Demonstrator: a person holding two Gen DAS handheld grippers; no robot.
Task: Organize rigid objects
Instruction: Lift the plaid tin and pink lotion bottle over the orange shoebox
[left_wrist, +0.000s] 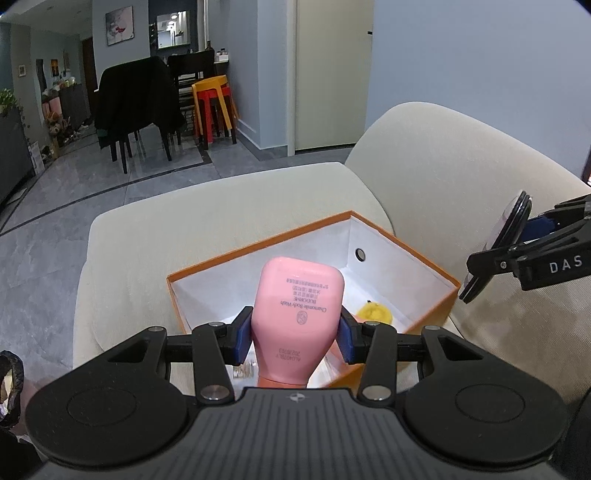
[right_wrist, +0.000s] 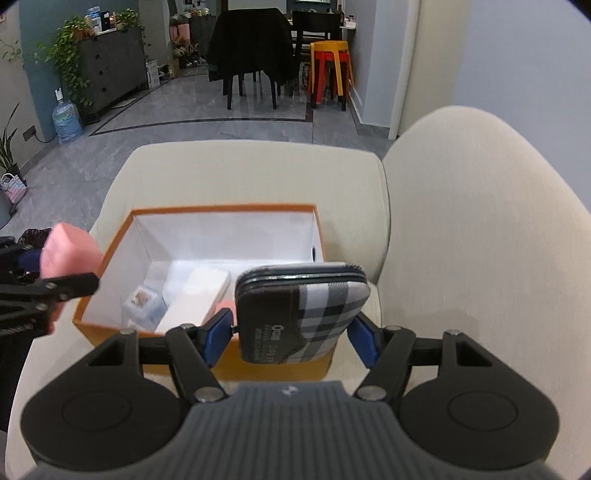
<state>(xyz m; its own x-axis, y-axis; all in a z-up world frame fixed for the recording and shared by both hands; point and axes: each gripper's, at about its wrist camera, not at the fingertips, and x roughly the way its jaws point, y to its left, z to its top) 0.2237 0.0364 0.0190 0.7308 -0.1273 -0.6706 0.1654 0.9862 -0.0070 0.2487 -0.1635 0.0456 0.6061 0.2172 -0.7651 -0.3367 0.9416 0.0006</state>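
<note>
Carrying two rigid items toward one open orange cardboard box with a white interior (right_wrist: 229, 236), set on a cream upholstered sofa seat (right_wrist: 240, 173). Left gripper (left_wrist: 295, 332) clamped by its blue pads (left_wrist: 242, 338) on a pink plastic body-wash bottle (left_wrist: 297, 310), held upside down with the printed label inverted, hovering above the near left part of the box. Right gripper (right_wrist: 291, 332) closed on a flat zippered case in black-and-grey plaid fabric (right_wrist: 301, 310), held at the near right edge of the box; from the left wrist view, seen edge-on just outside the right wall.

Already lying inside: a small clear plastic container (right_wrist: 142, 304), a white rectangular packet (right_wrist: 195, 295) and a yellow rounded object (left_wrist: 373, 312), identity unclear.

Step in hand, judged from the layout: transport and placement, both items still aloft, neither yet in the box. Next move calls for lowering each piece into free floor space, probably one at a time to keep the two tools apart, clearing the orange rim, then opening the jaws only once the item rests on the bottom or on its neighbours.
</note>
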